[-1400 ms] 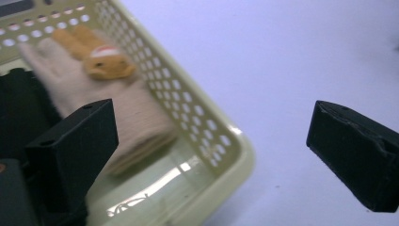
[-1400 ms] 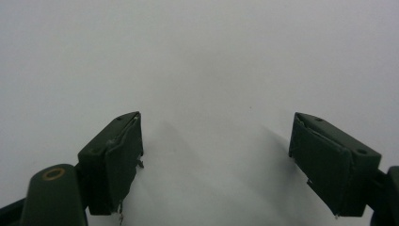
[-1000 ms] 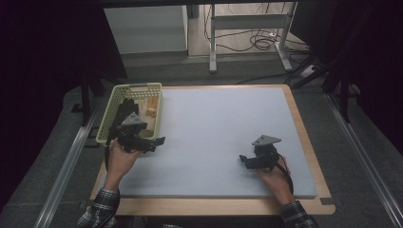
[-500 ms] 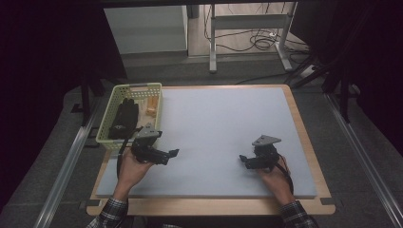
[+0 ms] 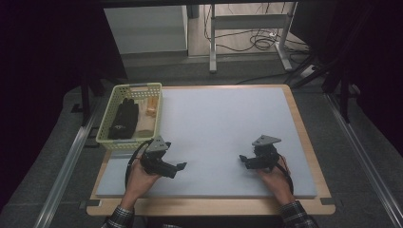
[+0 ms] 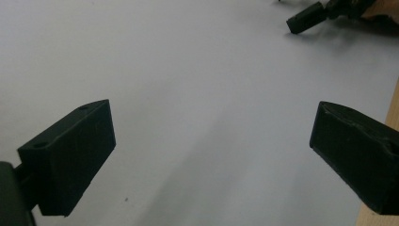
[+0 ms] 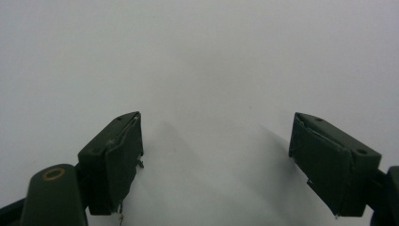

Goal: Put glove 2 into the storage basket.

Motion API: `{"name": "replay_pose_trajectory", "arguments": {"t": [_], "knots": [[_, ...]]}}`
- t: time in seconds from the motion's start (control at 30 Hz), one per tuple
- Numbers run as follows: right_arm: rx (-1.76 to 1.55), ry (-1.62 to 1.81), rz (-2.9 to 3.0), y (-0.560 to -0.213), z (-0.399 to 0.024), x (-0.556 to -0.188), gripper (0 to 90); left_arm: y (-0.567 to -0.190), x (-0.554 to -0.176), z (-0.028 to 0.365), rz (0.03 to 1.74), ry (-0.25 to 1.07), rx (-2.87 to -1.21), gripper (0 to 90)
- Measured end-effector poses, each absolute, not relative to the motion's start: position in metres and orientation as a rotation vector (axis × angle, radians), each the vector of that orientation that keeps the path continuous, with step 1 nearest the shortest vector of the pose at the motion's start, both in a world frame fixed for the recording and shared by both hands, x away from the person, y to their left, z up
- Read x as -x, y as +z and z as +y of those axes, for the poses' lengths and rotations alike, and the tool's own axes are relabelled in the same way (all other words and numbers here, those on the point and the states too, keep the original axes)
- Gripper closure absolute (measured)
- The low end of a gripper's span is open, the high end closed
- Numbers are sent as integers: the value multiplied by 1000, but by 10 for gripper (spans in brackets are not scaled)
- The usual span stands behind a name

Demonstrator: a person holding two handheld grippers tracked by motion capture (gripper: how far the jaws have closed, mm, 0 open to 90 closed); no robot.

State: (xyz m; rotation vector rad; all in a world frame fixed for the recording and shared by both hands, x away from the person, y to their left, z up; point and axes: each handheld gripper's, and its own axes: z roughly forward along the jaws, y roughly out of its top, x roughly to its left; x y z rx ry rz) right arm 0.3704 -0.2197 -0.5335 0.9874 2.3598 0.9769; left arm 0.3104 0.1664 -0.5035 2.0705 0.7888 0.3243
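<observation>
- L hand (image 5: pixel 138 176) came in from the bottom edge of the high view, sleeve at the table's near edge, wrist angled so the left gripper (image 5: pixel 177 168) pointed rightward across the mat.
- Left gripper sat low over the white mat (image 5: pixel 228 133), near its front-left corner, just in front of the basket.
- L jaws stood wide apart w/ nothing between them; in the left gripper view, bare mat showed in the gap (image 6: pixel 211 155).
- R hand (image 5: pixel 273 178) came in from the bottom right, holding the right gripper (image 5: pixel 244 159) low over the mat, tips pointing left toward the other gripper.
- R jaws were likewise spread, nothing held; the right gripper view showed plain mat between them (image 7: pixel 216 155).
- The two grippers were well apart, facing each other across the front of the mat; R gripper's tip showed at the top right of the left gripper view.
- Black glove (image 5: pixel 123 119) lay in the yellow basket (image 5: pixel 105 137), along its left side, lengthwise; apart from both grippers, nearer the L one, beyond its fingers.
- Basket stood at the table's left edge, overlapping the mat's left border.
- Beside the glove, on the basket's right side, lay light tan pieces (image 5: pixel 151 108); couldn't tell what they were.
- Wooden table (image 5: pixel 304 137) rim showed around the mat.
</observation>
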Motion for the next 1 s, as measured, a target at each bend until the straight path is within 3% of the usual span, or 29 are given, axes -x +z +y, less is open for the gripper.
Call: {"name": "replay_pose_trajectory", "arguments": {"t": [0.57,1.0], "knots": [[-985,976,2359,-534,-220,-370,178,-547,-304,157,792,317,-2176,0],[-985,976,2358,-534,-220,-370,178,-550,-308,150,837,295,-2247,0]]}}
